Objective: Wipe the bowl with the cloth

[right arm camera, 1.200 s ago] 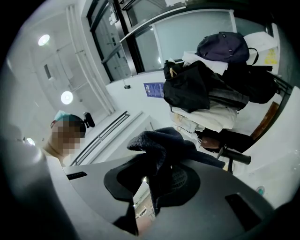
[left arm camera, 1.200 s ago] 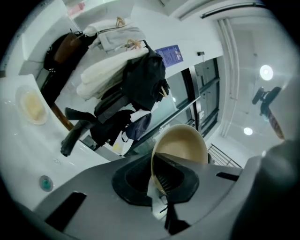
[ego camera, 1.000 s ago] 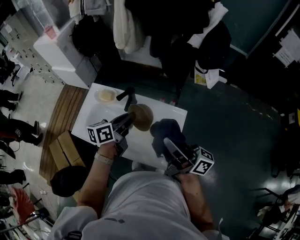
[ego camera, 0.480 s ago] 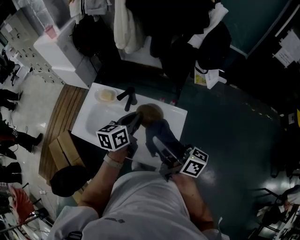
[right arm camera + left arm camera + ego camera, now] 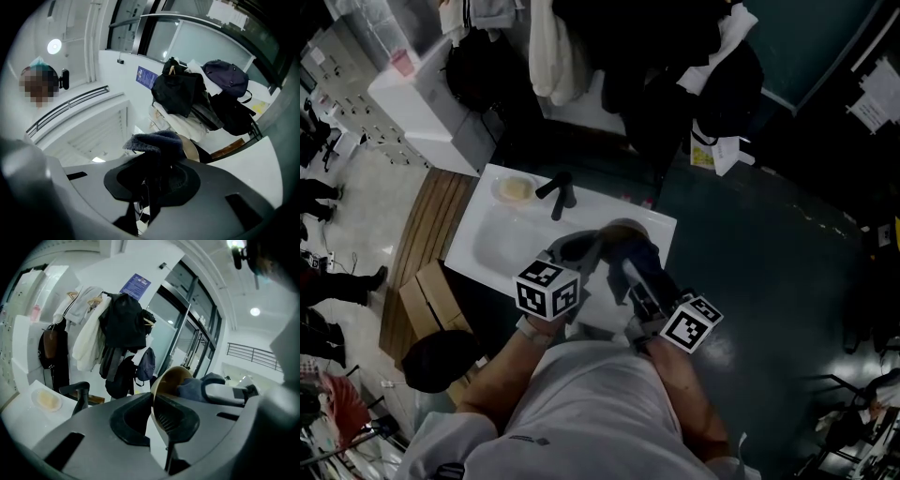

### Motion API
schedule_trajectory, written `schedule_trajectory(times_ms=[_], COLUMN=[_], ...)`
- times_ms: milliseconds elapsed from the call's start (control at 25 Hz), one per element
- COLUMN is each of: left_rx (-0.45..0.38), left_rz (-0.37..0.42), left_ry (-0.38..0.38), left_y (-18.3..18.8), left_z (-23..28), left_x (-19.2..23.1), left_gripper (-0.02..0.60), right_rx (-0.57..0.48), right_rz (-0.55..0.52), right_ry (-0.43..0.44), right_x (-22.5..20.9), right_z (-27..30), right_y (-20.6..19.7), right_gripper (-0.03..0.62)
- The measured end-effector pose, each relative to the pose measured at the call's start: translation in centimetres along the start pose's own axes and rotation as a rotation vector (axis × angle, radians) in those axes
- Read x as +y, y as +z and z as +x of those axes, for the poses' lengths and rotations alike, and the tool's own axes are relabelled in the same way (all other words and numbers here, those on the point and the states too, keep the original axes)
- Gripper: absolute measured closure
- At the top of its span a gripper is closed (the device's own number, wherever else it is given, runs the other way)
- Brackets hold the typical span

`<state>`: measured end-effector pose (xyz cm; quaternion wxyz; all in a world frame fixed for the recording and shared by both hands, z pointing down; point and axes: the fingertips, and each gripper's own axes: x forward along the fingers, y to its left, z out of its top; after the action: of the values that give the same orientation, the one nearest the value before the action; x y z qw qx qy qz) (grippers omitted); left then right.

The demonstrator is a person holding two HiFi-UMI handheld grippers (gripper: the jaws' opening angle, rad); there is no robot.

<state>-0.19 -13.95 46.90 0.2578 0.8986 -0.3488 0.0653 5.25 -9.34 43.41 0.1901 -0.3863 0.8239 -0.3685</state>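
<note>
Left tongs (image 5: 154,414) grip the bowl (image 5: 171,378) — right tongs (image 5: 150,183) clamp the cloth (image 5: 157,143) in it.

The head camera sits high above the person and looks steeply down past the shoulders onto a white basin (image 5: 502,239), seen from well away. The left gripper (image 5: 153,416) camera rides close behind its jaws, tilted upward toward the far wall and glass doors. The right gripper (image 5: 150,180) camera also rides close behind its jaws, tilted up to the ceiling, with the clamped cloth (image 5: 157,140) filling its middle. All three views share the bowl (image 5: 623,228) and the hanging coats (image 5: 546,47). The head and left gripper views share the black tap (image 5: 561,192).
</note>
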Motion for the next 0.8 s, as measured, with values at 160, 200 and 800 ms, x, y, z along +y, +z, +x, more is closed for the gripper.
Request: schedule_trajectory(times_ms=[160,200,800], left_rx=[0.025,0.032,0.077], left_rz=[0.064,0.084,0.21], left_ry=[-0.007,-0.006,-0.057], left_y=[-0.7,-0.8,-3.4], left_z=[0.1,0.2,0.7], left_x=[-1.1,-1.3,-5.5], left_gripper=[0.558,0.558,0.54], right_rx=[-0.025,-0.036,-0.062], right_rz=[-0.003,0.013,0.021], right_ry=[-0.073,-0.085,-0.225], right_x=[-1.3,-1.6,-3.8], right_z=[-0.5,-0.6,-1.0], right_y=[0.5,0.6,0.2], right_gripper=[0.51,0.51,0.51])
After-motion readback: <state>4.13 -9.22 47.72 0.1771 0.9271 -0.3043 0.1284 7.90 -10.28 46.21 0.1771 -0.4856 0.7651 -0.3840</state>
